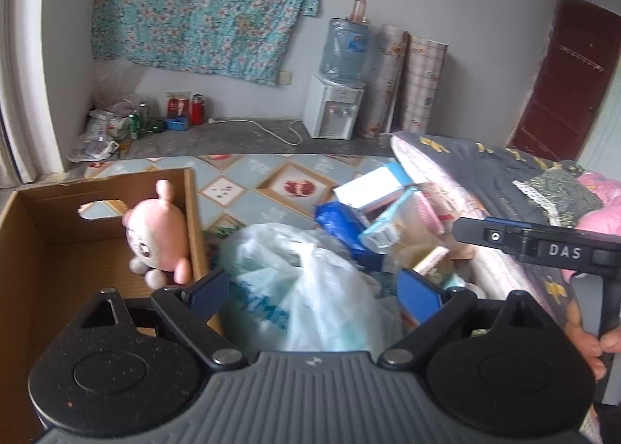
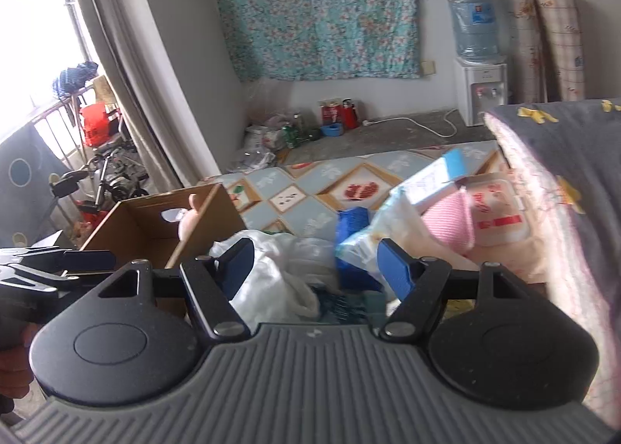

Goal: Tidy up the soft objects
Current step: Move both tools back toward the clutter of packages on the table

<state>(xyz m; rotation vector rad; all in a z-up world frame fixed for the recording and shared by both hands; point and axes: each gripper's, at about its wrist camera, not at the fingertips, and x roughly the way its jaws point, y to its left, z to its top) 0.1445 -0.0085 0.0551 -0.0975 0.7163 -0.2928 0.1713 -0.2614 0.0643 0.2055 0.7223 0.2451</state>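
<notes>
We have one plush (image 1: 157, 232) in the box (image 1: 192, 211); the bag (image 1: 295, 281) beside the box remains, both tongs (image 1: 316, 288) (image 2: 316, 263) apart and empty.

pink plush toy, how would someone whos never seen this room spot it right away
Find the open brown cardboard box standing on the patterned floor mat, left of the heap of plastic bags and packets. The pink plush toy leans against the box's inner right wall. It is the only thing visible in the box, rounded and pale pink with a printed eye and whitish feet.
</notes>
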